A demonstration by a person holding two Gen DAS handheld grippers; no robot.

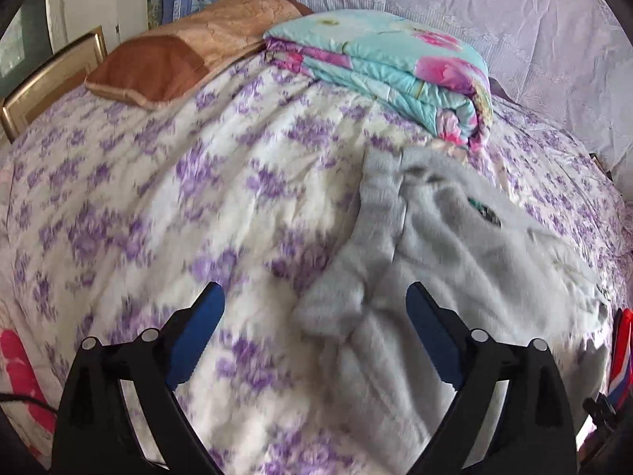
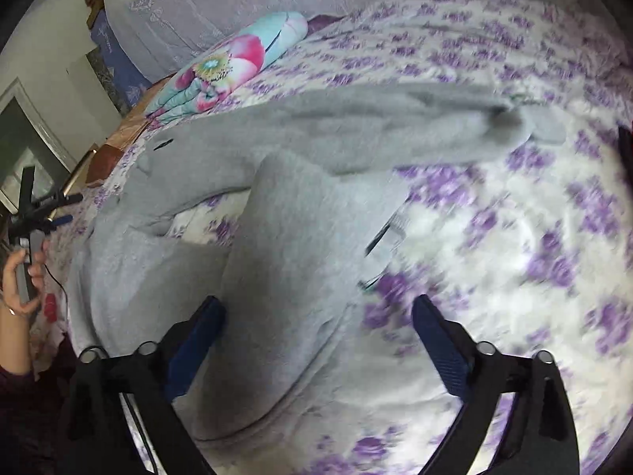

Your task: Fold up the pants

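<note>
Black-framed left gripper (image 1: 314, 297) and right gripper (image 2: 318, 310), blue pads, silver screws; possibly maroon sleeve (image 2: 16, 388) at nine o'clock.

The left gripper (image 1: 314, 297) hangs over the bed (image 1: 158, 206), jaws wide and empty. Grey pants (image 1: 455, 245) lie at three o'clock, a folded quilt (image 1: 387, 67) at one.

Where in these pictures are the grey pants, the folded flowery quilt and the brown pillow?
grey pants (image 2: 300, 217): right wrist view, on the nearer leg.
folded flowery quilt (image 1: 387, 63): left wrist view, on its turquoise top.
brown pillow (image 1: 158, 67): left wrist view, on its darker brown end.
</note>
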